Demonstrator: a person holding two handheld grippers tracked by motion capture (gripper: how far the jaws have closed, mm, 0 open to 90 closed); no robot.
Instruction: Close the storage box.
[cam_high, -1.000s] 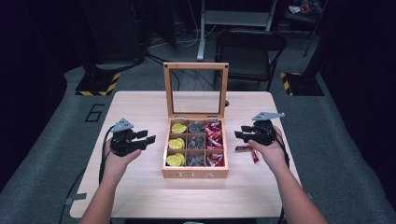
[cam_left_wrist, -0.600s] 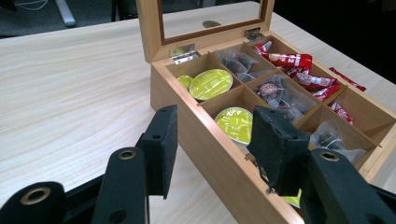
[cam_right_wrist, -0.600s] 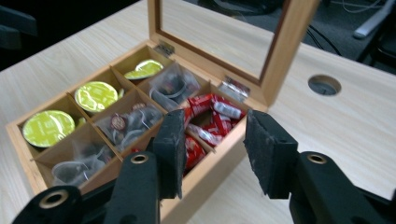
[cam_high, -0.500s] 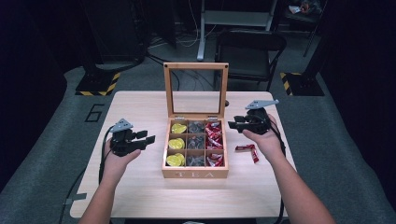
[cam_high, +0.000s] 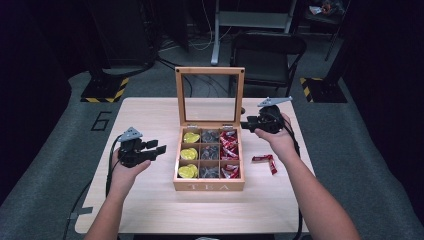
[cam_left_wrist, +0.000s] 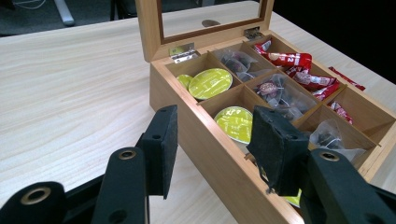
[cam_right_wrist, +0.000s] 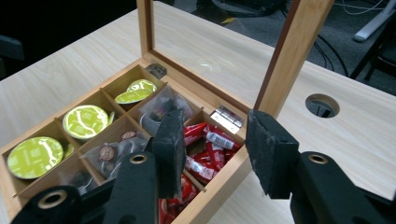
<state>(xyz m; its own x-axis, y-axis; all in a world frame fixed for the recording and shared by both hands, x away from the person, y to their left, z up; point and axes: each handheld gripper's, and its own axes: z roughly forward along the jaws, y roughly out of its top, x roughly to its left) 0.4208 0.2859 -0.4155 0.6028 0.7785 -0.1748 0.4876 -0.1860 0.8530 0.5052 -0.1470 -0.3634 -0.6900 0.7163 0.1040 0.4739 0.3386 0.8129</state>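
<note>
Right tool (cam_high: 248, 123), seen from the high view, has left the red sachets (cam_high: 265, 161) lying on the bench (cam_high: 150, 115) and come up beside the upright glass lid (cam_high: 210, 95) of the wooden tea box (cam_high: 209, 186), at its right edge near the hinge. A second ago it hung low by those loose sachets; they now lie behind my wrist, untouched. Its jaws have just been opening a little and carry nothing. I judge my next move is to close the lid, not to pick up the sachets. My left tool (cam_high: 156, 149) waits just left of the box, parted and empty.

Left gripper view: the left tool (cam_left_wrist: 215, 140) straddles the near wall of the box (cam_left_wrist: 205, 140) without pressing it. Green capsules (cam_left_wrist: 210, 83), clear tea bags (cam_left_wrist: 280, 91) and red sachets (cam_left_wrist: 299, 65) fill the compartments.

Right gripper view: the right tool (cam_right_wrist: 212, 144) hovers over the red-sachet corner, its jaws apart and holding nothing. The lid's wooden frame (cam_right_wrist: 292, 51) rises just beyond the right-hand jaw, apart from it, so the lid is not yet gripped.
</note>
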